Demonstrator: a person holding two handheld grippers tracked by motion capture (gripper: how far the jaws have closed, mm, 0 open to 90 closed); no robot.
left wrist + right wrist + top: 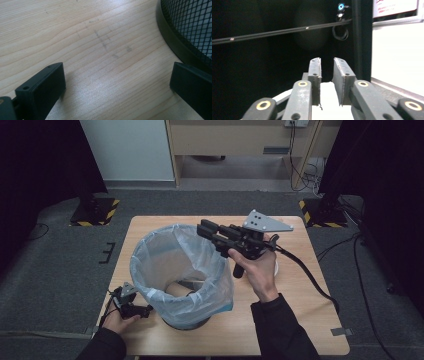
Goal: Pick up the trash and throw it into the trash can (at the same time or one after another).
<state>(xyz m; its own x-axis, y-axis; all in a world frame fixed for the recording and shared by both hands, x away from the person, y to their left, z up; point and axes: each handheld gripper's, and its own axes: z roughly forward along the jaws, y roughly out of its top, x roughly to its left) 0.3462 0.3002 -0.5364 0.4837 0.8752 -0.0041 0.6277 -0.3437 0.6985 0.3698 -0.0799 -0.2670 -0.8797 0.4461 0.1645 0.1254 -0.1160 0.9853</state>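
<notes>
Wooden table [300, 320], bag-lined mesh bin [182, 275]; left tongs [117, 82] wide, right tongs [327, 75] narrowly parted, empty.

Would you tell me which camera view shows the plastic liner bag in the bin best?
The high view: the liner bag shows whole, folded over the rim of the mesh bin. The left gripper view catches the bin's black base and mesh, with pale plastic behind it.

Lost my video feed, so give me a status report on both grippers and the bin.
Left hand-held gripper open, low on the wooden table beside the black mesh bin. Right hand-held gripper slightly open, empty, raised over the bin's clear plastic liner. Nothing in the way.
</notes>
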